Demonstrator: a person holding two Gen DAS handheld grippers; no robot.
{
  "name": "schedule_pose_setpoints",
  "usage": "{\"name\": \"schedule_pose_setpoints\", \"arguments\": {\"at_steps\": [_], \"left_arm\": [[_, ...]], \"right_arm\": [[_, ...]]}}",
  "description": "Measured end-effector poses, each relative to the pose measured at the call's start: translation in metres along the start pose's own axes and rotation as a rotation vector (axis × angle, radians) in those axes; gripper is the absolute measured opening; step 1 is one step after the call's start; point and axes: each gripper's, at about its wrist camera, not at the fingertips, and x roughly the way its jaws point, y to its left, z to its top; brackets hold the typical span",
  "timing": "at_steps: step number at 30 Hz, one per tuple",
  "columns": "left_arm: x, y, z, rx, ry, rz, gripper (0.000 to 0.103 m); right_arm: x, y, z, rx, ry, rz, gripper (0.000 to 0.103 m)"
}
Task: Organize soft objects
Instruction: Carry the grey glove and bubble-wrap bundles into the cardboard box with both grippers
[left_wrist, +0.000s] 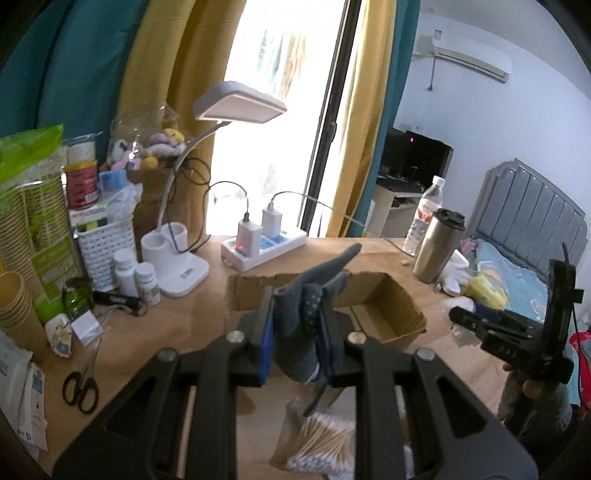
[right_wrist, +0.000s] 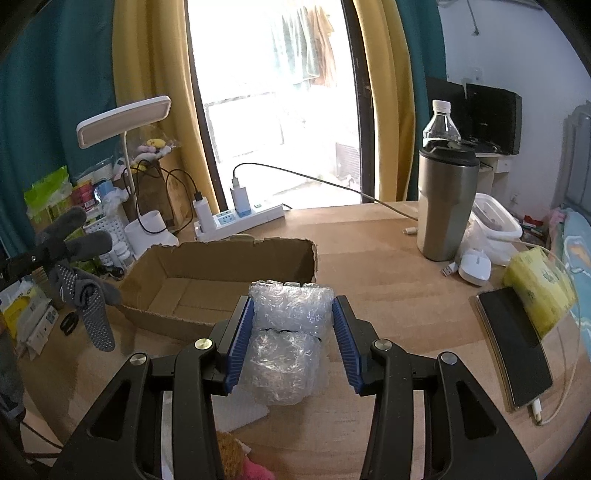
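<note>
My left gripper (left_wrist: 295, 325) is shut on a dark grey sock with grip dots (left_wrist: 306, 314), holding it up in the air before the open cardboard box (left_wrist: 391, 310). From the right wrist view the same grey sock (right_wrist: 85, 291) dangles at the far left, beside the cardboard box (right_wrist: 221, 273). My right gripper (right_wrist: 293, 332) is shut on a roll of clear bubble wrap (right_wrist: 288, 332), its blue pads pressing both sides, just in front of the box. In the left wrist view the right gripper (left_wrist: 480, 325) shows at the right, held by a hand.
A white desk lamp (left_wrist: 236, 103), power strip with chargers (left_wrist: 262, 243), pill bottles (left_wrist: 135, 275), scissors (left_wrist: 81, 384) and paper cups crowd the left. A steel tumbler (right_wrist: 447, 203), water bottle (right_wrist: 441, 122), white mouse (right_wrist: 474, 269), phone (right_wrist: 513, 350) and yellow pack (right_wrist: 539, 291) stand right. Cotton swabs (left_wrist: 325, 443) lie near.
</note>
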Motion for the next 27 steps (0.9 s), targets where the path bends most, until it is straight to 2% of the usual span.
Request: {"name": "schedule_pose_setpoints", "arguments": {"at_steps": [10, 16, 27], "left_arm": [[0.014, -0.007, 0.018, 0.02, -0.024, -0.016, 0.021], [0.029, 0.0, 0.021, 0.025, -0.022, 0.011, 0.021], [0.075, 0.023, 0.011, 0.004, 0.061, 0.039, 0.021]], "right_arm": [[0.014, -0.002, 0.011, 0.003, -0.011, 0.018, 0.047], [0.023, -0.002, 0.018, -0.001, -0.014, 0.029, 0.047], [0.048, 0.0, 0.027, -0.005, 0.002, 0.032, 0.047]]}}
